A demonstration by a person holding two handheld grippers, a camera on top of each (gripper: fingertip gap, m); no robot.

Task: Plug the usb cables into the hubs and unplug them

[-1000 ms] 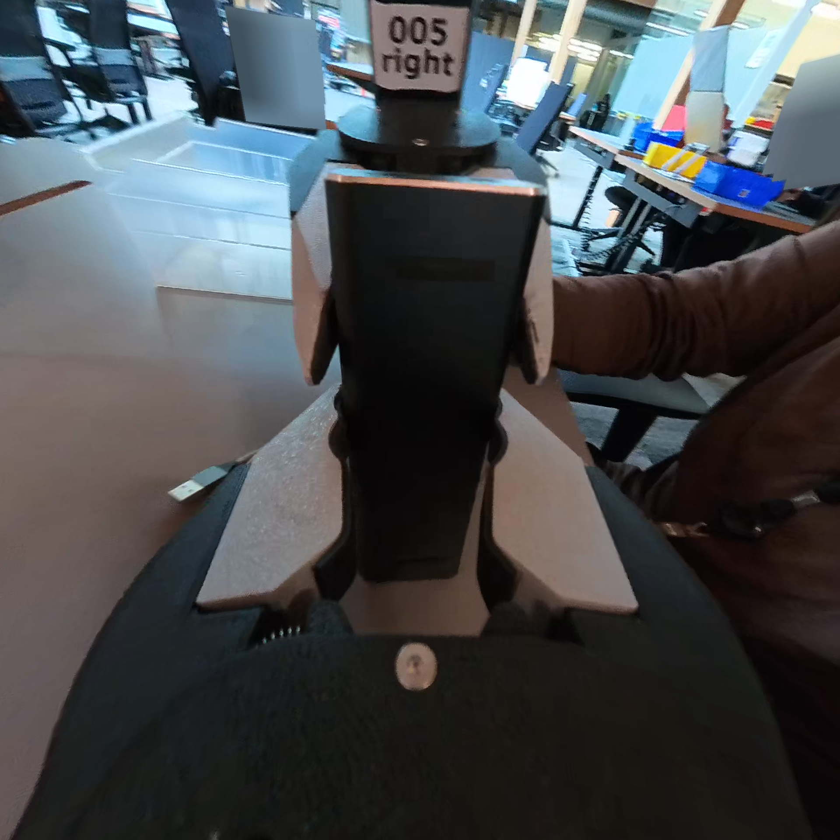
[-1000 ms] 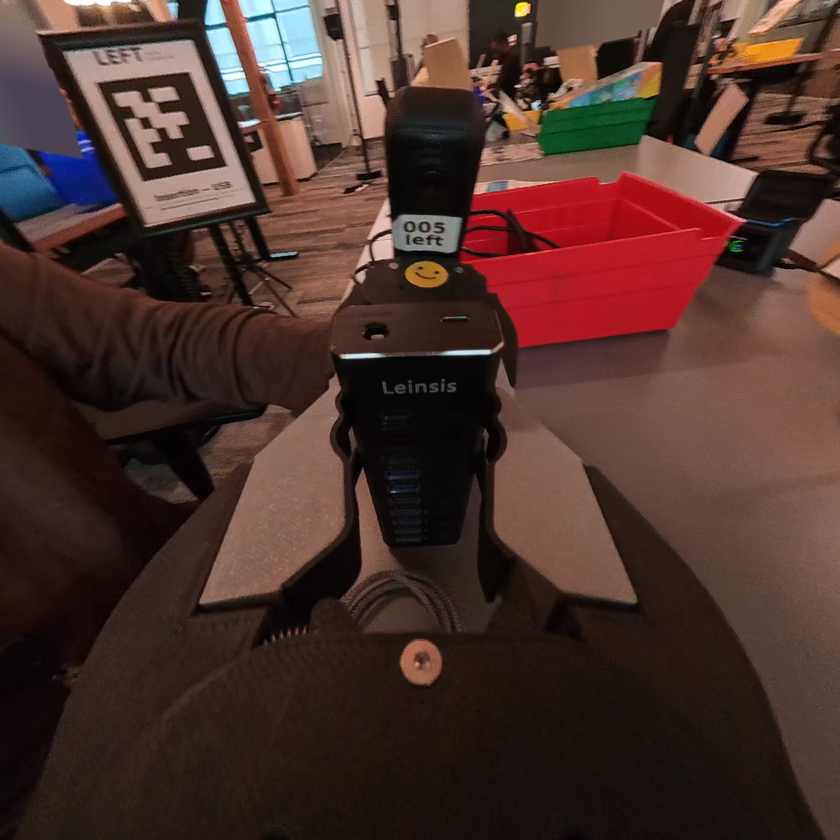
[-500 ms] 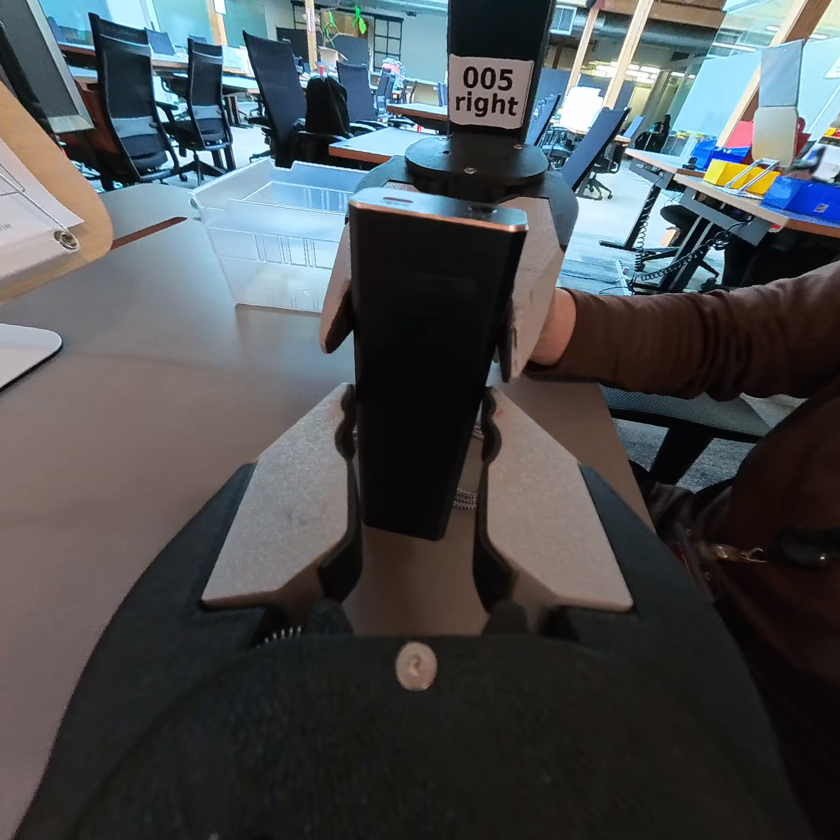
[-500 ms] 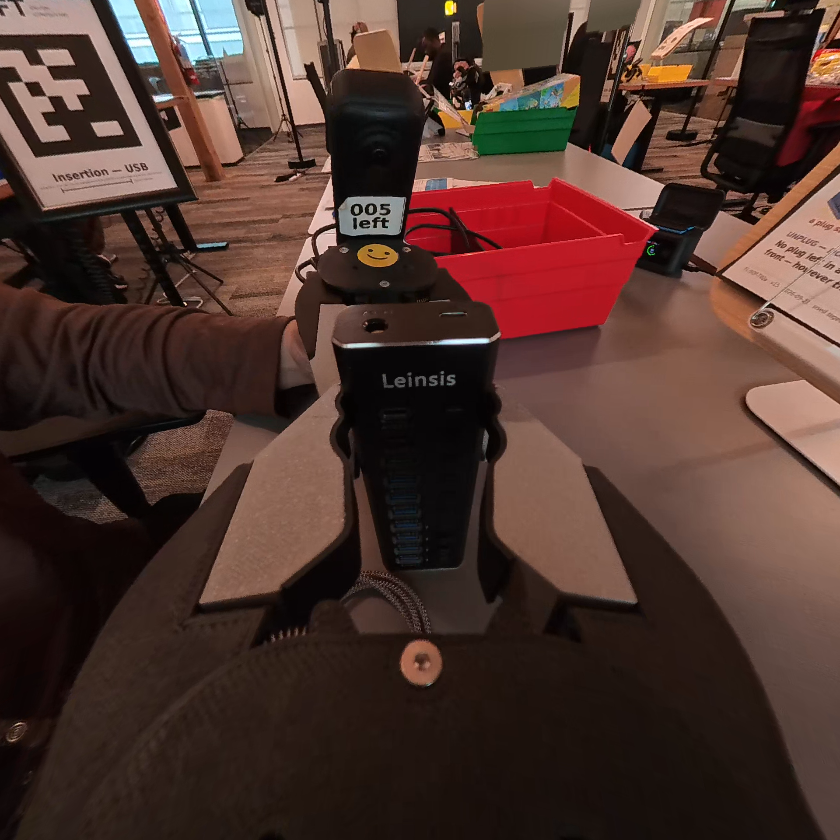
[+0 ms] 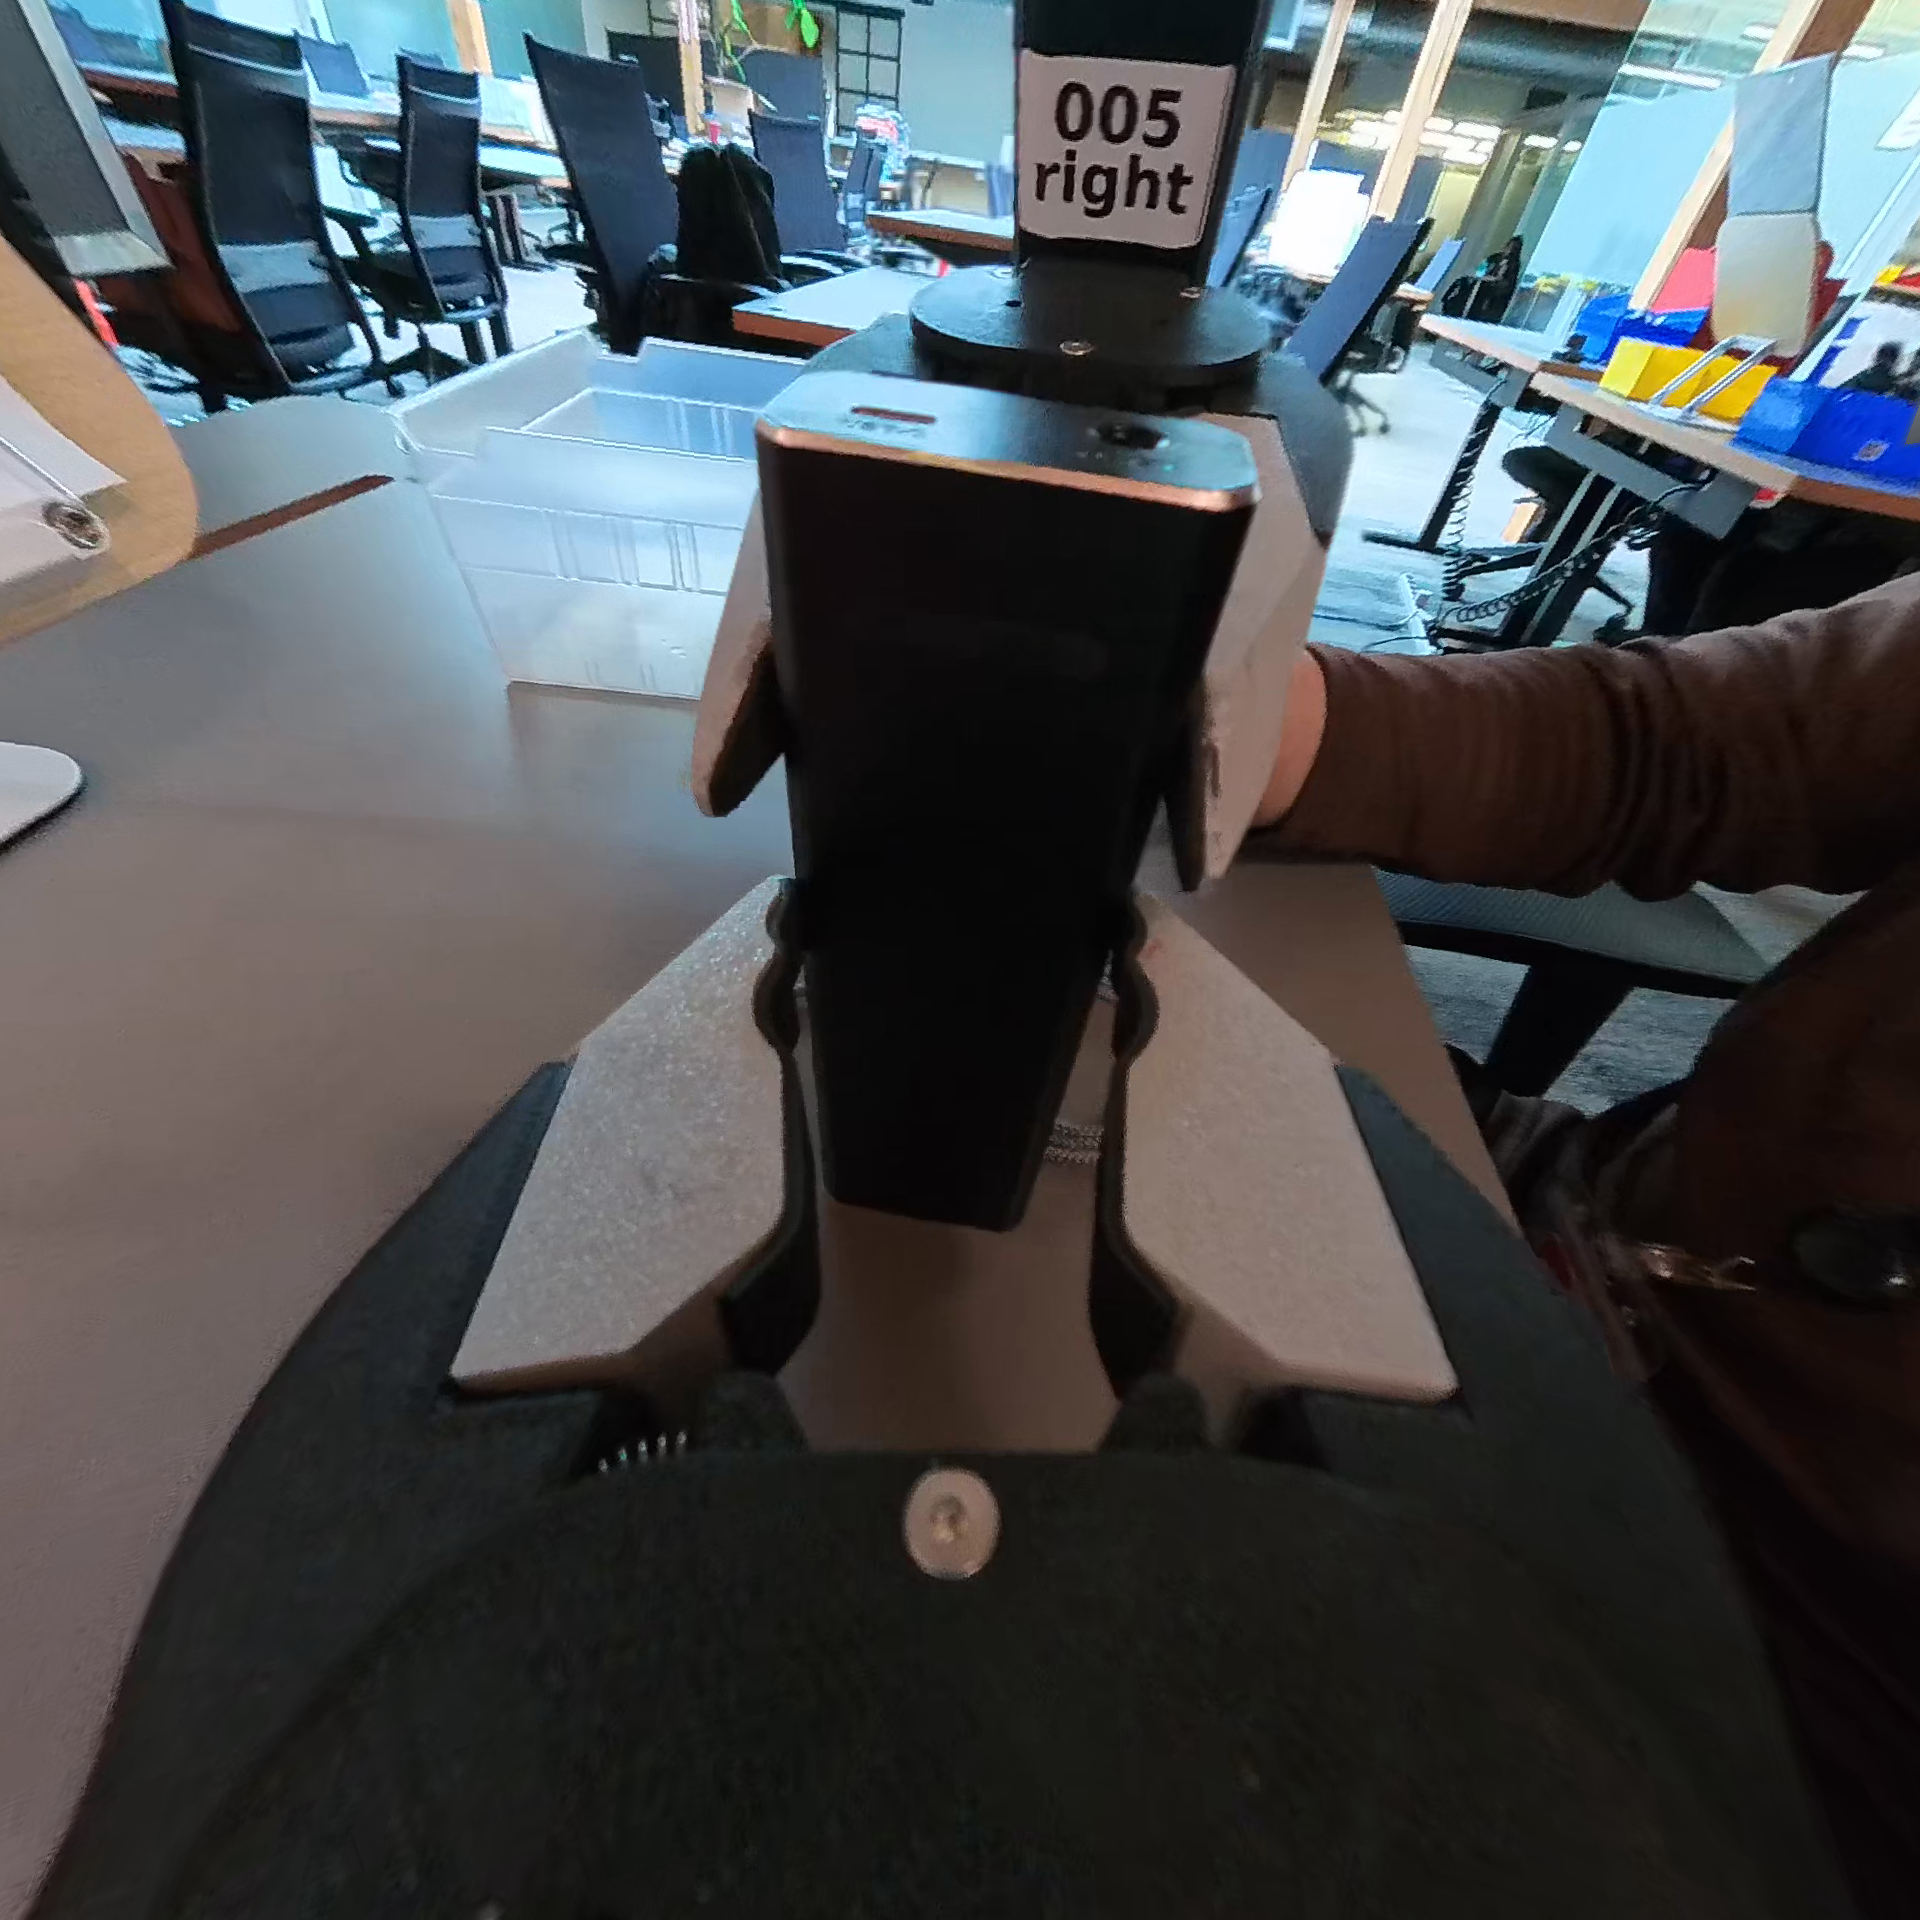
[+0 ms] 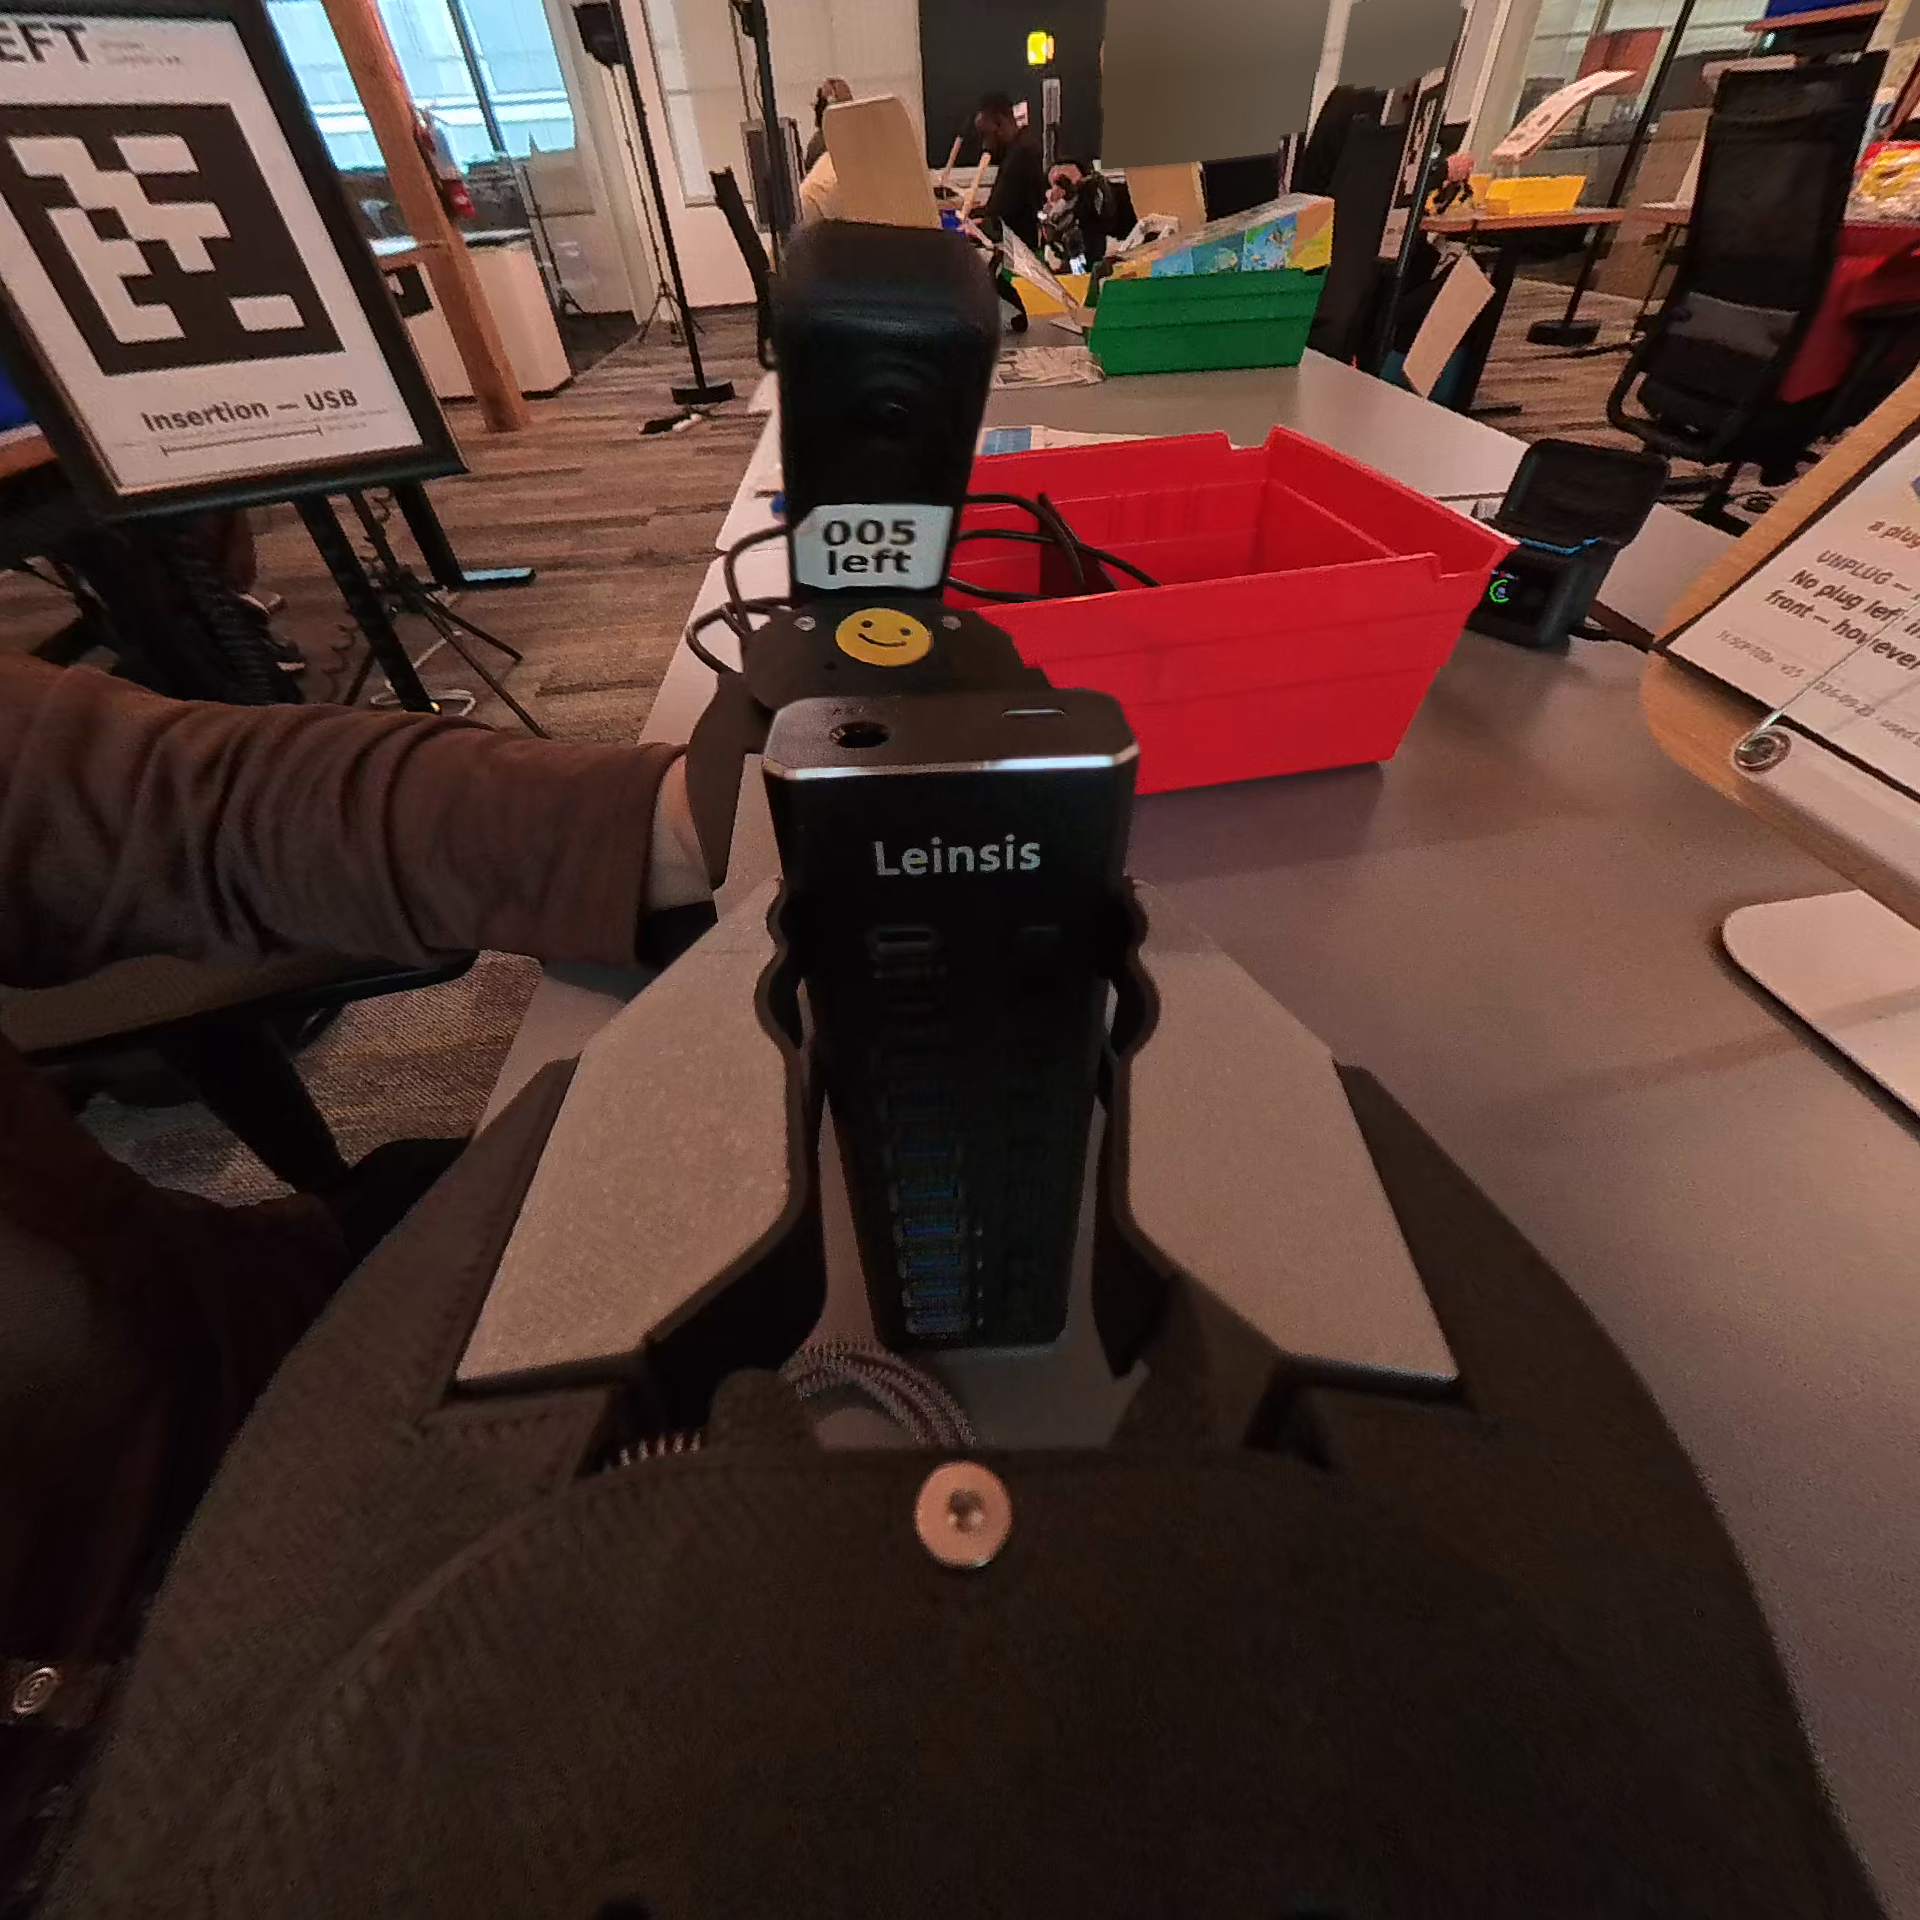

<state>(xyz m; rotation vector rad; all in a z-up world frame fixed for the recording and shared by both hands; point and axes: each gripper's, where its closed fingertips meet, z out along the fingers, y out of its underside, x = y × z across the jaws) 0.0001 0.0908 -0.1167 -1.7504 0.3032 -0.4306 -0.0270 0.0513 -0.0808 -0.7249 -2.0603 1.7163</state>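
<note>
A black USB hub (image 5: 987, 790) stands upright above the grey table (image 5: 312, 935), held from both sides. My left gripper (image 5: 956, 935) is shut on its lower part; I see the hub's plain back. My right gripper (image 6: 956, 935) is shut on the same hub (image 6: 951, 1039) and sees its face with a column of ports, several of them blue. The two grippers face each other; the right one's finger (image 5: 1242, 727) shows behind the hub, and the left one's body (image 6: 883, 665) likewise. A braided cable (image 6: 883, 1392) leaves the hub's bottom end.
A clear plastic bin (image 5: 582, 499) stands on the table beyond the hub. A red bin (image 6: 1226, 665) with black cables, a small black case (image 6: 1558, 561) and a sign stand with a white base (image 6: 1839, 987) are on the other side. The person's sleeves (image 5: 1610, 748) flank the table edge. There is about 5 centimeters between the tips of the two grippers.
Both grippers have lifted and tilted up with the hub between them. The loose USB plug seen on the table a second ago is out of view. Both grips are unchanged.
</note>
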